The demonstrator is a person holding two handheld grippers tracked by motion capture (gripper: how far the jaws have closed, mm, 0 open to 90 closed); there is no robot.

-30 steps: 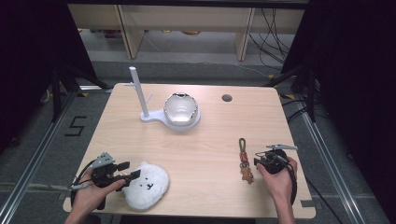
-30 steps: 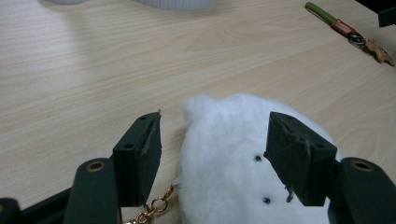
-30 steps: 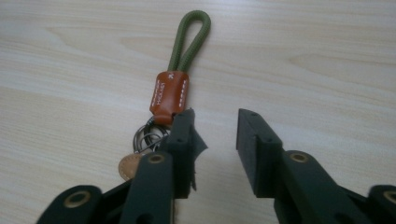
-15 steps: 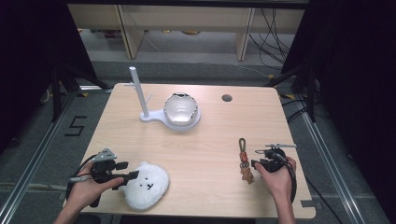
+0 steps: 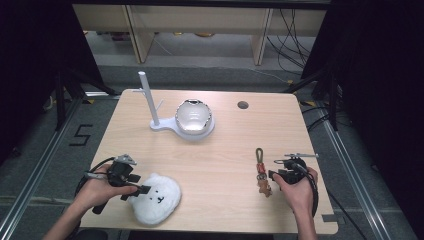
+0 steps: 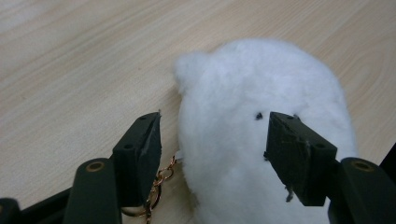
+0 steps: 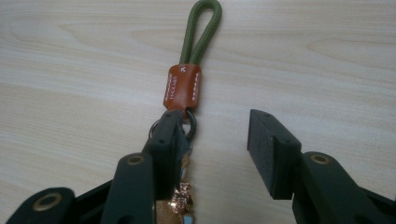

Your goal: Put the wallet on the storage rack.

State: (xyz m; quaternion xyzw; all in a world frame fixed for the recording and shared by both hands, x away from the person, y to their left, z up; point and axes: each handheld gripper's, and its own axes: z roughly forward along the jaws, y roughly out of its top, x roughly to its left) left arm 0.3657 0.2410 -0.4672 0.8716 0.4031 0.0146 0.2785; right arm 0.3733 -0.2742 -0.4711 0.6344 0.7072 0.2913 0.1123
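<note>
Plush bear [image 5: 154,198] is seen at lower left of the high view, straddled by the spread left gripper [image 6: 212,156]. Right gripper [image 7: 217,154] is held released over the keychain [image 7: 184,88], lower right.

The table [image 5: 225,150] is evenly lit from above, while the surroundings fall into near black. Shadows are soft and short. A glare spot shines on the silvery dome [image 5: 194,116]. The high view is slightly soft. In the left gripper view the plush toy [image 6: 261,140] looks overexposed, fur detail washed out.
</note>
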